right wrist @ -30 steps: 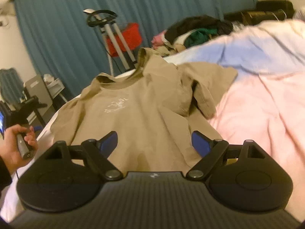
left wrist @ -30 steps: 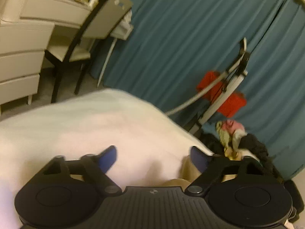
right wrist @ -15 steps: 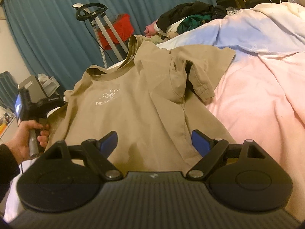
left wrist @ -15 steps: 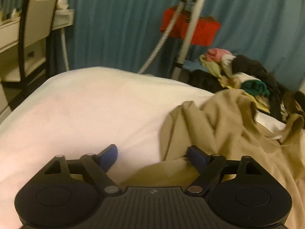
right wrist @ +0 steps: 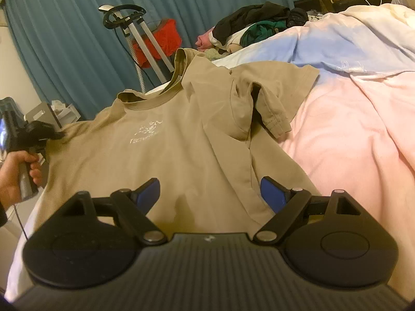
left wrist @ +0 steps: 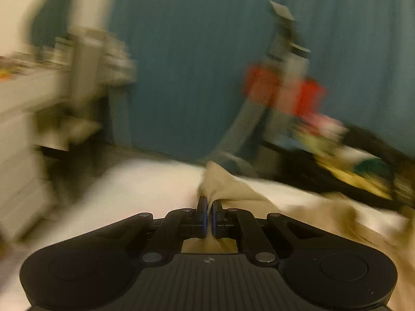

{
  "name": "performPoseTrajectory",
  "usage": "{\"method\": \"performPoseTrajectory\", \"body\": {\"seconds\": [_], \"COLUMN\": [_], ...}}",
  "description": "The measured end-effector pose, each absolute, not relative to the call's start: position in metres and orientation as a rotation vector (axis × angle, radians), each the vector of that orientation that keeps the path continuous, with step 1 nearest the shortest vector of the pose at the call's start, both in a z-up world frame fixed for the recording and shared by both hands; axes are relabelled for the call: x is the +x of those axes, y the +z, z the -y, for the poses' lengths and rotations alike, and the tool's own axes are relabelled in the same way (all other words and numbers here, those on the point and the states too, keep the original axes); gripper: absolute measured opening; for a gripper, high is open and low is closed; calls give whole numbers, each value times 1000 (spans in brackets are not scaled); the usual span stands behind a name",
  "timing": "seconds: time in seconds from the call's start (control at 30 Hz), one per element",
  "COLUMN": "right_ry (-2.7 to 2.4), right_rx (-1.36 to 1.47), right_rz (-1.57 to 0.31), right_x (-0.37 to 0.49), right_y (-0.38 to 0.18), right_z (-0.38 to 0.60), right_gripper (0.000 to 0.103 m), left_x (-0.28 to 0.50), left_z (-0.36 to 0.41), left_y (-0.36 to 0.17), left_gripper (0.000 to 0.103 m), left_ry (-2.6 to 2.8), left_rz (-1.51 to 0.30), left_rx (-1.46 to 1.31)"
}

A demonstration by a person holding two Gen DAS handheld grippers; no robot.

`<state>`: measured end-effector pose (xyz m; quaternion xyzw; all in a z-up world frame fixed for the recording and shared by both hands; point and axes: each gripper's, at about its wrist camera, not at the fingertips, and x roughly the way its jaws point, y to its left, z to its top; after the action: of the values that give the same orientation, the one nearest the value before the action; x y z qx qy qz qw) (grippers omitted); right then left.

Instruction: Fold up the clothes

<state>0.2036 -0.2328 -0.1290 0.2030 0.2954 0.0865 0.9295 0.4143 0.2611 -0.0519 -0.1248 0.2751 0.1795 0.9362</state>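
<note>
A tan T-shirt [right wrist: 168,155] with a pale chest print lies face up on the bed, its right sleeve [right wrist: 275,108] folded over. My left gripper [left wrist: 209,208] is shut on a bunched fold of the tan T-shirt [left wrist: 223,189] at its left sleeve edge; it also shows in the right wrist view [right wrist: 49,134] at the shirt's left side. That left wrist view is motion-blurred. My right gripper [right wrist: 210,194] is open and empty, hovering over the shirt's lower hem.
The bed has a pink blanket [right wrist: 350,142] on the right and a pale blue cover [right wrist: 337,49] beyond. A pile of clothes [right wrist: 259,26] lies at the far end. A garment steamer stand [right wrist: 135,39] with a red item stands by teal curtains [right wrist: 64,39]. A desk [left wrist: 26,98] stands at left.
My left gripper has closed on the shirt's left sleeve edge, having been open over the white sheet earlier. The right gripper has moved slightly nearer the hem and stays open.
</note>
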Motion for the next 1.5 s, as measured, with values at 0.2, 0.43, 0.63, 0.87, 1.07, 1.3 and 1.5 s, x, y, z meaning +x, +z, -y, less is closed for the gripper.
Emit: {"method": "performPoseTrajectory", "body": {"seconds": [0.2,0.43,0.63,0.87,1.07,1.3,1.5], "right_ry": [175,185,180,182,177,184,194], "right_rx": [390,355,333,276,281,285,262], "right_rz": [-585,-559,-505,-428,-412,-375,-384], "right_x": [203,202,189,165,135,120,150], "right_y": [-126,-120,-106,-84,-64,-44,-35], "right_z": [231,227,232,235,245,255,268], "right_gripper": [86,86,86,86,86,86,86], "left_x": [400,335,231,113,45,20,37], "left_z": [-278,-212,-135,-72,-42,-35,-30], "left_y": [-57,-43,-22,-18,-15,-25,-38], "left_gripper": [42,88,97,98,99,103,103], "left_ry": [507,325,190,106,71,63,80], "left_rz": [-541,-555,-520,-497,-444,-432,-477], "left_rx": [-261,-159,-165,-214,-174,-160,-106]}}
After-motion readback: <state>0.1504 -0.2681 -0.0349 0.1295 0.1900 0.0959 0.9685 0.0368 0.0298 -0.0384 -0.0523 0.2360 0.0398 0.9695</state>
